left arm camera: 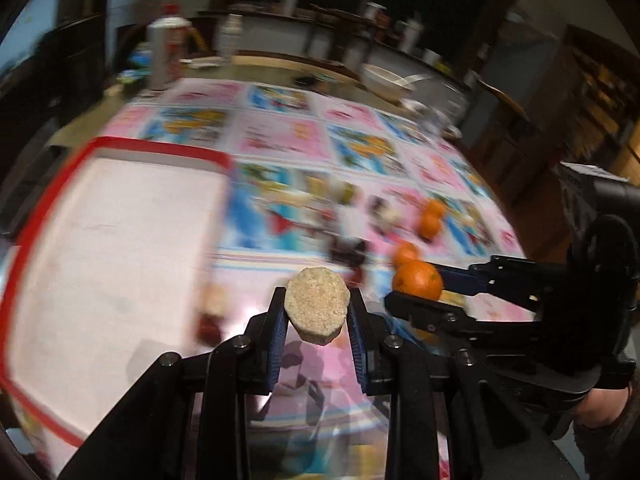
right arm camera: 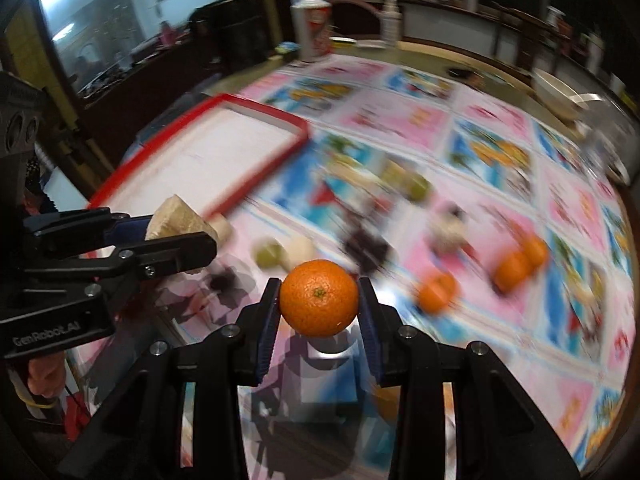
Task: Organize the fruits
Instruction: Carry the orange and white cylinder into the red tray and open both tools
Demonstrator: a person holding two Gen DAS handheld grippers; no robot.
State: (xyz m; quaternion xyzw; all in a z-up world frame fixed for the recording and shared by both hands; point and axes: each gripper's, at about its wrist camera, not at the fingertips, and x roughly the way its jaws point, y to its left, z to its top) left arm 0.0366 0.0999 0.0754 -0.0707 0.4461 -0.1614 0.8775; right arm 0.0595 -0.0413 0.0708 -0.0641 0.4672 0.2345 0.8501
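While both cameras blur the background, the held things stay sharp. The left hand-held gripper (left arm camera: 317,312) pinches a pale beige, rough, round slice of fruit (left arm camera: 317,305) between its two blue-padded fingers, above the desk (left arm camera: 280,140) with its pink and blue picture cloth. In the left wrist view a large white tray with a red rim (left arm camera: 116,264) lies at about nine o'clock from this slice, and it looks bare in both views.

The right hand-held gripper (right arm camera: 319,300) pinches a round orange tangerine (right arm camera: 319,298), its small green stem end facing the camera. Seen from the left wrist camera, this gripper stands at three o'clock, close beside the left one.

On the cloth, three more orange tangerines (right arm camera: 514,266) lie at about two o'clock from the held tangerine, blurred. Some green and dark fruits (right arm camera: 416,186) lie near the middle of the desk, too blurred to name. At the far edge, near twelve o'clock, stands a tall white and red cup (right arm camera: 312,28).
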